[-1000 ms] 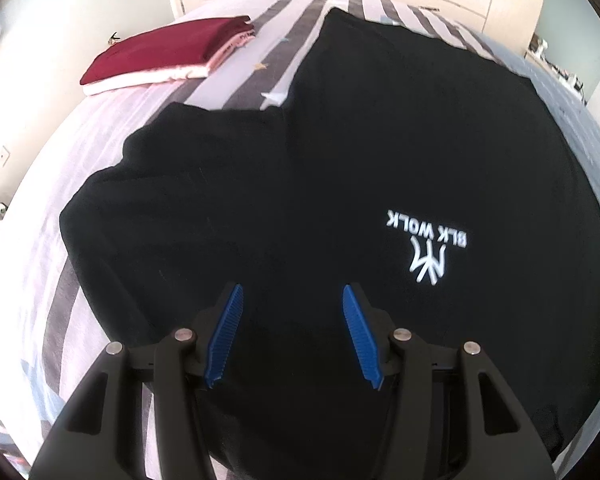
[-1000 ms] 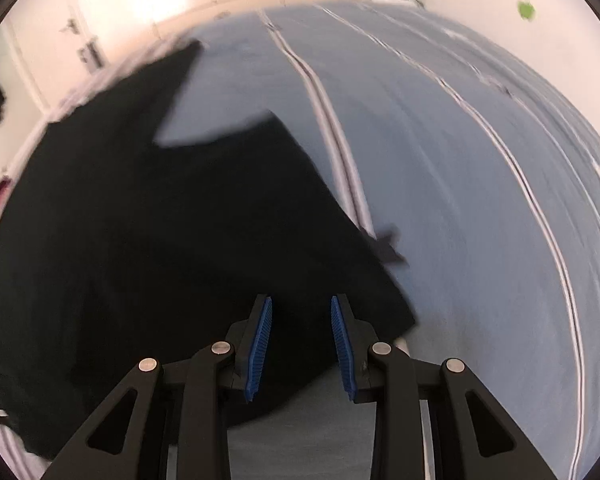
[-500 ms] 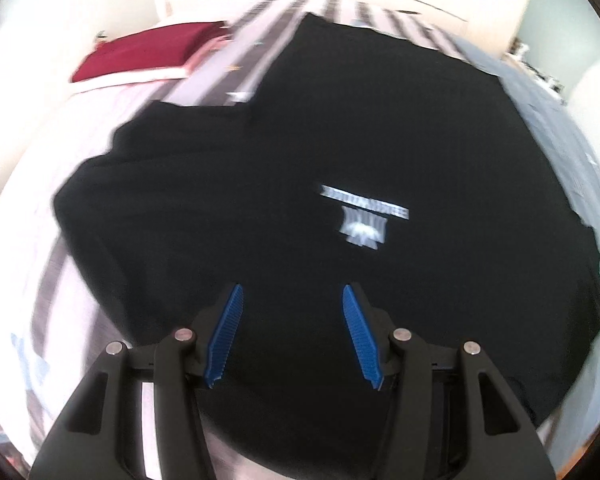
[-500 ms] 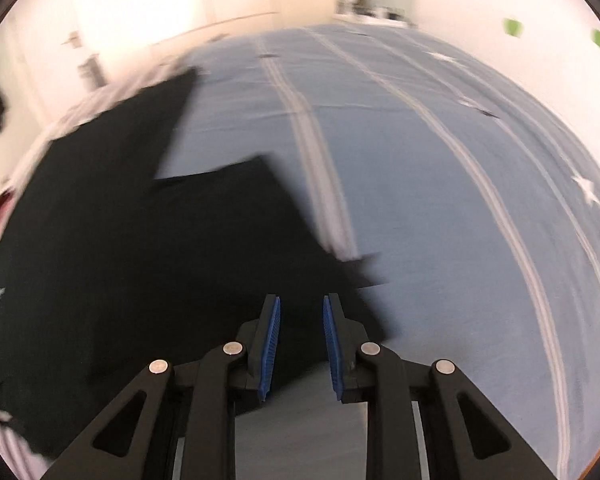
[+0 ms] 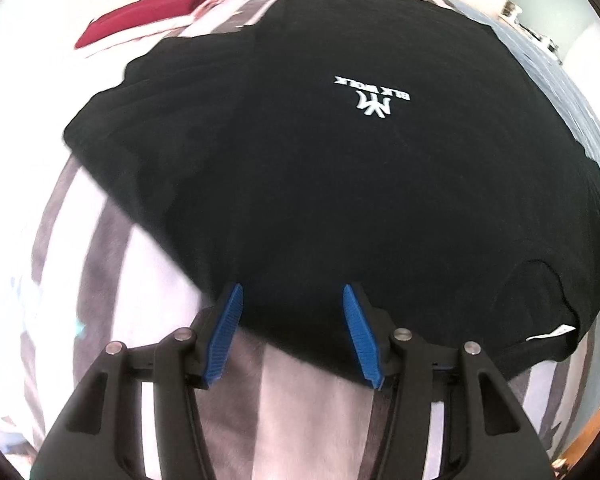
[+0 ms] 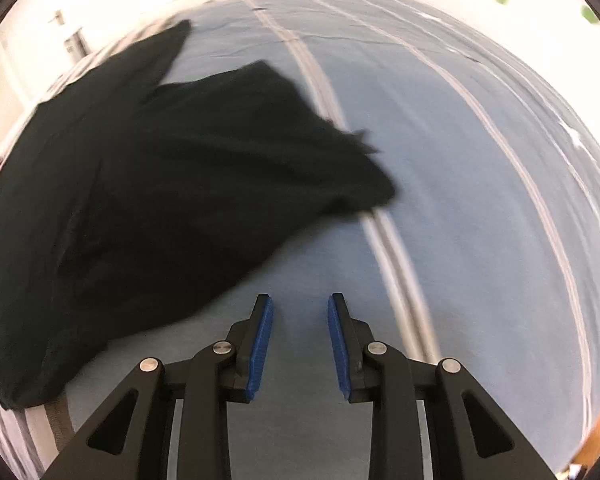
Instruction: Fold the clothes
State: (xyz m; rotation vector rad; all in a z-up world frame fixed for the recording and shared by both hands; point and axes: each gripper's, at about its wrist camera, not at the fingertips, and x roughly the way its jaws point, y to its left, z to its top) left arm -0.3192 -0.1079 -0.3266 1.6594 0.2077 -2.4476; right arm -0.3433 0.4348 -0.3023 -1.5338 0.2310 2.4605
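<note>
One bed (image 6: 480,184), striped grey and white at left and blue at right, fills both views. Spread across it lies a black T-shirt (image 5: 320,168); its sleeve is smeared by blur in the right wrist view. At upper left, blurred maroon folded clothes (image 5: 148,12). The left tool (image 5: 290,334) stands half-wide over the shirt's near edge, gripping nothing. The right tool (image 6: 299,342), narrower and opening, is empty over bare sheet.

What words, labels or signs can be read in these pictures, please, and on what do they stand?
"BLK WOLK", white, upside down in the left wrist view, under a white emblem, on the black shirt.
White tag at the shirt's neck: too small to read.
Right wrist view: no text on the blue sheet; the shirt there is blurred, with only an unreadable white speck at the left edge.
</note>
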